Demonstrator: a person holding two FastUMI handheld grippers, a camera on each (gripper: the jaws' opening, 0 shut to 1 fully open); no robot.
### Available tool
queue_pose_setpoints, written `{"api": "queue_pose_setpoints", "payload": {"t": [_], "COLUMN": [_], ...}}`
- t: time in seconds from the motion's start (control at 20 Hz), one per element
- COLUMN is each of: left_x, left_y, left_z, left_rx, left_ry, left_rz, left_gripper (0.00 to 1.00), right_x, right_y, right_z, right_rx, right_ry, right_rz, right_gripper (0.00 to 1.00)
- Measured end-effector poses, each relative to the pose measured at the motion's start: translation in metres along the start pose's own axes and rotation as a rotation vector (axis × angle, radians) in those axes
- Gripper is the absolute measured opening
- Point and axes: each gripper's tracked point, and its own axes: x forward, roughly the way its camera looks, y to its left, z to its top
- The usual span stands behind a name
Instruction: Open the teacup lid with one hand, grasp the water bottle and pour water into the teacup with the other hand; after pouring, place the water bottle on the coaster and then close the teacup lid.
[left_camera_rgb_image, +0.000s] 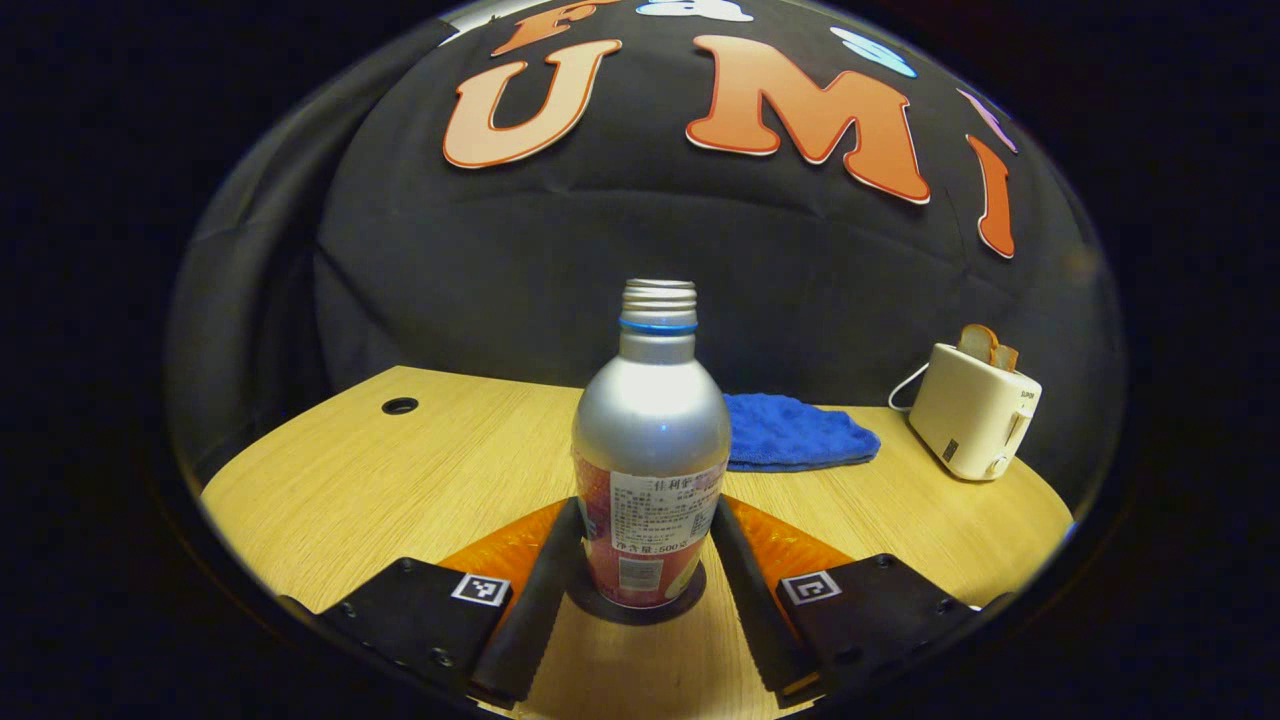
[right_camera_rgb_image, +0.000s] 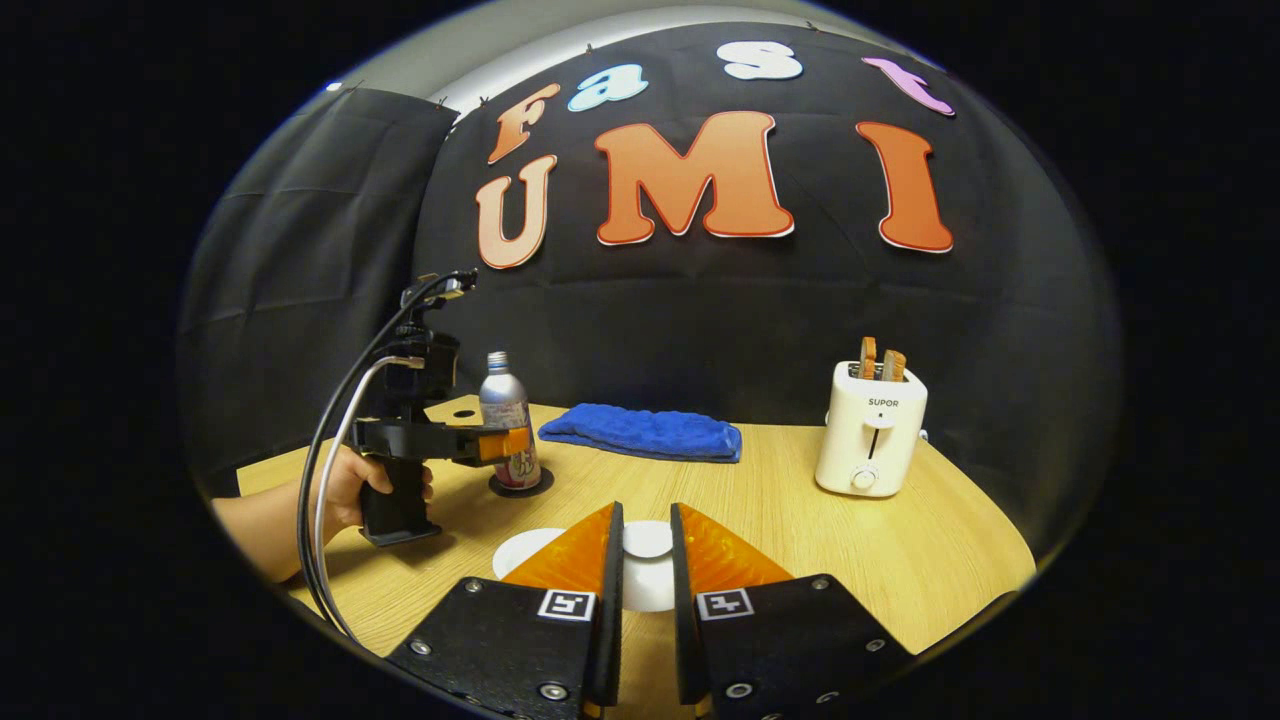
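Your left gripper (left_camera_rgb_image: 645, 560) sits with its two fingers spread either side of the water bottle (left_camera_rgb_image: 650, 450), a sliver of gap on each side as far as the left gripper view shows, so it is released rather than pressing. That bottle stands upright, uncapped, on the dark round coaster (left_camera_rgb_image: 690, 600) on the wooden table (left_camera_rgb_image: 400, 470). From the right gripper view you can see the same hold from the side: your hand (right_camera_rgb_image: 350, 490) around the left gripper's grip, its fingers flanking the bottle's lower half at the table's left.

Your right gripper (right_camera_rgb_image: 647, 590) has its fingers drawn close together around the white knob of the teacup lid (right_camera_rgb_image: 648, 540); whether both press on it, you cannot tell. The white teacup (right_camera_rgb_image: 525, 550) beneath shows partly behind the fingers.

Farther back lies a folded blue cloth (right_camera_rgb_image: 645, 432), and to its right stands a white toaster (right_camera_rgb_image: 868, 430) with two slices of bread in it.
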Motion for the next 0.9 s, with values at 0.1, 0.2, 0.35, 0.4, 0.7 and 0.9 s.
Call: {"api": "queue_pose_setpoints", "payload": {"t": [0.1, 0.2, 0.35, 0.4, 0.7, 0.9], "left_x": [-0.002, -0.006, -0.017, -0.022, -0.071, -0.100], "left_y": [0.000, -0.001, 0.005, 0.006, 0.031, 0.046], "left_z": [-0.002, -0.005, -0.002, -0.001, -0.001, 0.004], "left_rx": [0.005, 0.009, 0.003, -0.001, 0.082, 0.045], "left_ry": [0.010, 0.026, 0.012, 0.009, -0.046, -0.084], "left_rz": [-0.004, -0.020, -0.016, -0.020, -0.009, 0.015], "left_gripper": [0.82, 0.94, 1.00, 0.97, 0.99, 0.99], "right_x": [0.000, 0.001, 0.004, 0.006, 0.018, 0.030], "right_y": [0.005, 0.011, 0.020, 0.025, 0.052, 0.067], "right_z": [0.002, 0.001, 0.006, 0.007, 0.004, -0.005], "right_rx": [0.000, -0.003, -0.004, -0.003, -0.002, 0.013], "right_ry": [-0.004, -0.004, -0.018, -0.022, -0.025, -0.006], "right_rz": [0.011, 0.022, 0.039, 0.048, 0.095, 0.123], "right_gripper": [0.23, 0.23, 0.23, 0.23, 0.23, 0.23]}}
